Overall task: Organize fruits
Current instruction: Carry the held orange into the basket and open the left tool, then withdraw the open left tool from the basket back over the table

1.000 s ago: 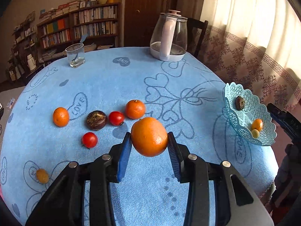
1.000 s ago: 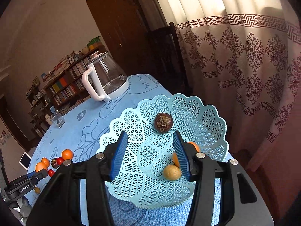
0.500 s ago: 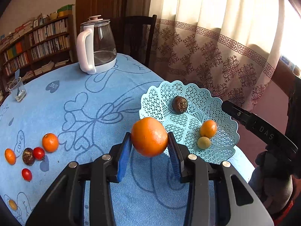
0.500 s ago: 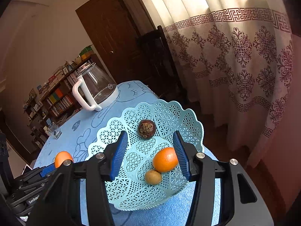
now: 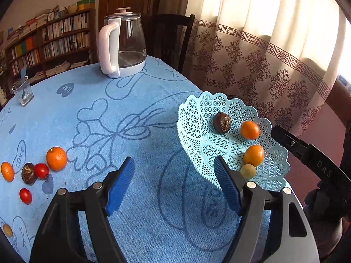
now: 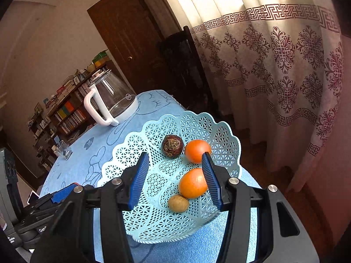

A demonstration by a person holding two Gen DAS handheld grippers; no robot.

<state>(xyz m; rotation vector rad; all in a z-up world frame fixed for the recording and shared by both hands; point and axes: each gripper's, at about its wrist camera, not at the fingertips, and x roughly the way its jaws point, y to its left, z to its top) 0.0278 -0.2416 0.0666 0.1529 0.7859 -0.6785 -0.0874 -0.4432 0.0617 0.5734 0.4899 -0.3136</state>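
The left gripper (image 5: 173,184) has just been opening; its blue pads stand apart with nothing between them, over bare tablecloth (image 5: 136,219) just beside the near-left rim of the basket (image 5: 190,114). The right gripper (image 6: 173,179) has its fingers part-spread over the basket's near side, gripping nothing, though its right pad sits close against an orange (image 6: 193,183). In the basket, near to far, lie a small tan fruit (image 5: 248,171), that orange, a second orange (image 5: 249,129) and a dark brown fruit (image 5: 222,122), the basket standing at the table's right edge. The rest wait near the left edge: an orange (image 5: 56,158), two red tomatoes and a dark fruit. The sensible move is to draw the open left jaws clear without nudging the rim, then approach the next fruit low and centred.
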